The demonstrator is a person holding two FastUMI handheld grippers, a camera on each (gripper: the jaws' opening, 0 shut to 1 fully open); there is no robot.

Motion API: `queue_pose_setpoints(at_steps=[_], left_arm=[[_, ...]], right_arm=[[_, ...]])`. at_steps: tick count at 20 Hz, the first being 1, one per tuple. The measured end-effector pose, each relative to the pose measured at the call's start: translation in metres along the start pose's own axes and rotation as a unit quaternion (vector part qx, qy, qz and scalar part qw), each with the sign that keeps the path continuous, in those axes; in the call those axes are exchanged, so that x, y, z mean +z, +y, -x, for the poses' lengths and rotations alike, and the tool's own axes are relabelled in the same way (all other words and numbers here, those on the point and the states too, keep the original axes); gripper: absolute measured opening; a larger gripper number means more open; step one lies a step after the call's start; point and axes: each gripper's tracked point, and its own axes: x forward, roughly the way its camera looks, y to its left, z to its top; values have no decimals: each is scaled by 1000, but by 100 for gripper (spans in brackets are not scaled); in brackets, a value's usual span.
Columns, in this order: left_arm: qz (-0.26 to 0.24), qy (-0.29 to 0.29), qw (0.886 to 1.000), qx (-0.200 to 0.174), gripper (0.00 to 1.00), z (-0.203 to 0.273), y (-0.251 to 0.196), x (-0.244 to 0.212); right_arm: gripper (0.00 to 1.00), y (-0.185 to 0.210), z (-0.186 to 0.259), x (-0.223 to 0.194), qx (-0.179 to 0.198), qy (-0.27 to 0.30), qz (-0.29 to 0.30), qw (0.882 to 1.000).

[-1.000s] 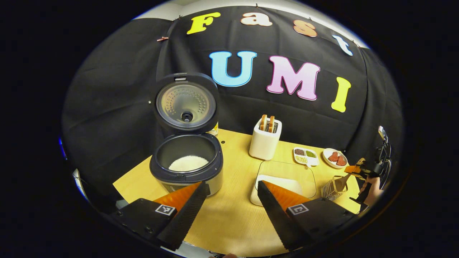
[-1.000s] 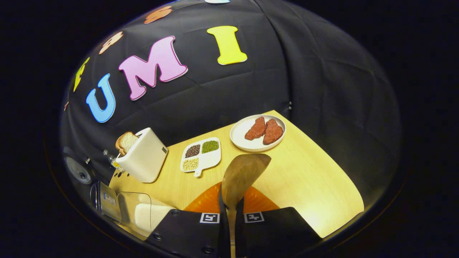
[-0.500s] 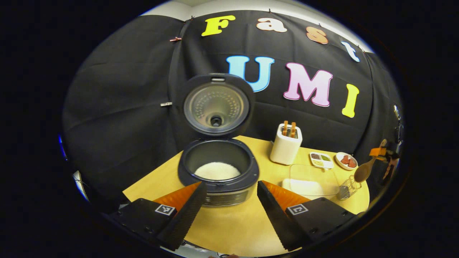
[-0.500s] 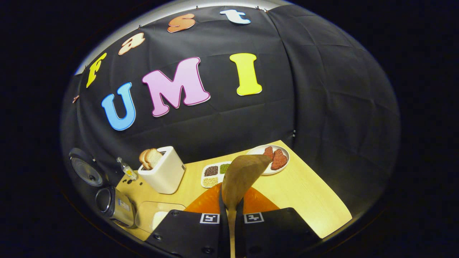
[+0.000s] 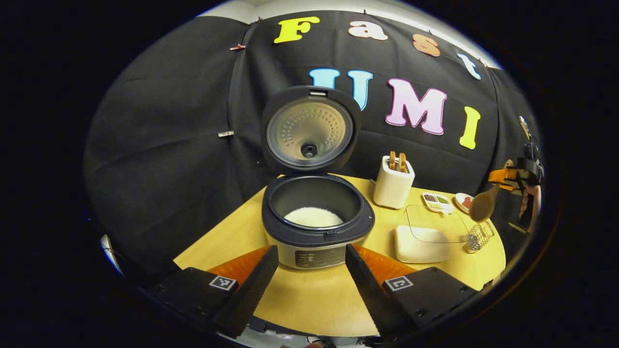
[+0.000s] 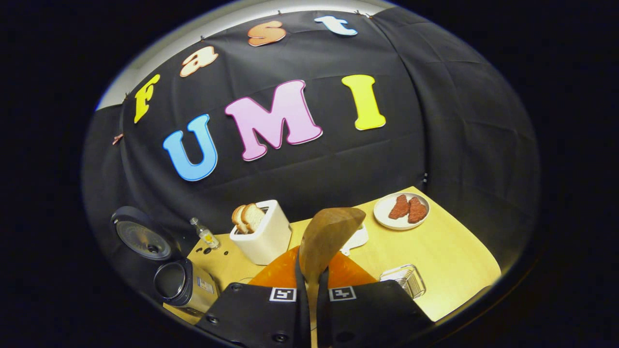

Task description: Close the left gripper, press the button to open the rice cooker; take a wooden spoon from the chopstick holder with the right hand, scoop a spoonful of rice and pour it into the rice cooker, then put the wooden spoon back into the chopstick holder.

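Table (image 5: 242,232) carries the rice cooker (image 5: 316,227), lid up, white rice in the pot. Right of cooker: toaster (image 5: 392,181), then lidded rice container (image 5: 425,234), then wire chopstick holder (image 5: 476,239). Left gripper (image 5: 309,278) sits in front of cooker, jaws wide apart, holding nothing. Right gripper (image 6: 312,290) is clamped on wooden spoon (image 6: 326,237), held in air above the holder, bowl end up.

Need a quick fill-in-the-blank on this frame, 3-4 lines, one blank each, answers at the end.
1. The rice cooker has its lid swung ____.
2. The right gripper is shut on the handle of the ____.
3. The toaster holds slices of ____.
4. The left gripper has its fingers spread ____, holding nothing.

Missing words: open; wooden spoon; bread; apart
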Motion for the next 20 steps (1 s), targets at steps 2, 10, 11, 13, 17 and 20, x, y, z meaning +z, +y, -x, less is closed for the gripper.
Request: queue_pose_setpoints(at_steps=[2, 10, 11, 13, 17, 20], left_arm=[[-4, -1, 1000, -19, 96, -6, -8, -5], [3, 19, 997, -79, 96, -41, -24, -39], [5, 23, 996, -81, 96, -44, -23, -43], [9, 32, 996, -83, 96, -48, -16, -50], [42, 50, 993, -96, 96, -45, -8, -57], [35, 62, 993, -93, 96, -50, -3, -69]], right_arm=[[10, 18, -9, -18, 12, 1, 18, 1000], [10, 31, -60, -90, -5, -30, 147, 989], [10, 27, -64, -98, -16, -29, 154, 988], [10, 25, -68, -118, -28, -19, 159, 987], [10, 53, -60, -141, -9, -3, 132, 991], [10, 79, -49, -156, 11, 23, 84, 996]])
